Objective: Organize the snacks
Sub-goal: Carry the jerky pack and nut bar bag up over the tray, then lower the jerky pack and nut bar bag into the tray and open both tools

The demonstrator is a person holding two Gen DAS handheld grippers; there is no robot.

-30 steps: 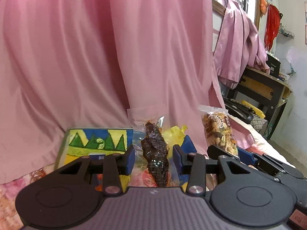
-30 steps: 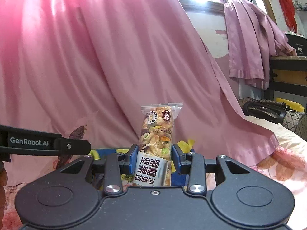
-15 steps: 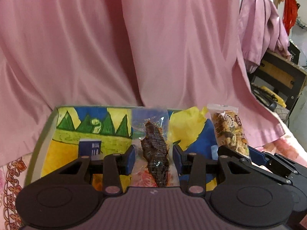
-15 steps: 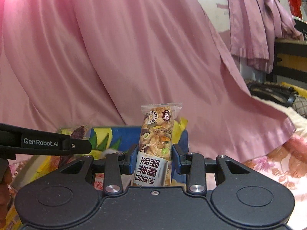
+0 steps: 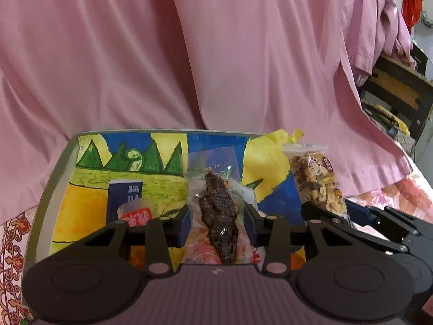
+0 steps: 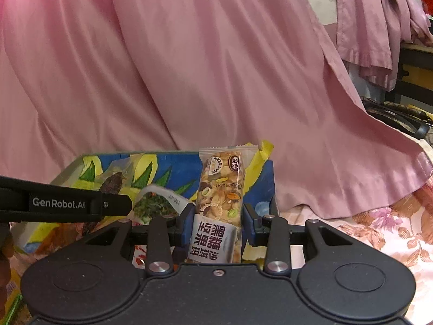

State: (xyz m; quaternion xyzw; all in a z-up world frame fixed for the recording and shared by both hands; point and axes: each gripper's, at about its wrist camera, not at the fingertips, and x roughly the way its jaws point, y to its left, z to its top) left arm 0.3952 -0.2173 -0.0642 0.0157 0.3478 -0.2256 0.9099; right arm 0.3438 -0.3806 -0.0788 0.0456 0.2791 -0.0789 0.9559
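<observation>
My left gripper [image 5: 217, 223] is shut on a clear packet of dark dried meat [image 5: 217, 214], held upright over a painted box [image 5: 89, 187] with blue, yellow and green inside. My right gripper [image 6: 218, 226] is shut on a nut bar [image 6: 220, 203] with a white label, over the box's right end [image 6: 259, 189]. That nut bar [image 5: 315, 181] also shows at the right of the left wrist view, with the right gripper's body [image 5: 379, 230] below it. A red and white packet [image 5: 136, 212] and a dark blue packet [image 5: 123, 197] lie in the box.
Pink cloth [image 5: 189, 54] hangs close behind the box. A green snack packet [image 6: 159, 203] lies in the box. Floral bedding [image 6: 392, 230] spreads to the right. A black and wood table [image 5: 397, 92] stands far right.
Both grippers have come down and forward with their snacks, so the painted box now fills more of each view and packets inside it show.
</observation>
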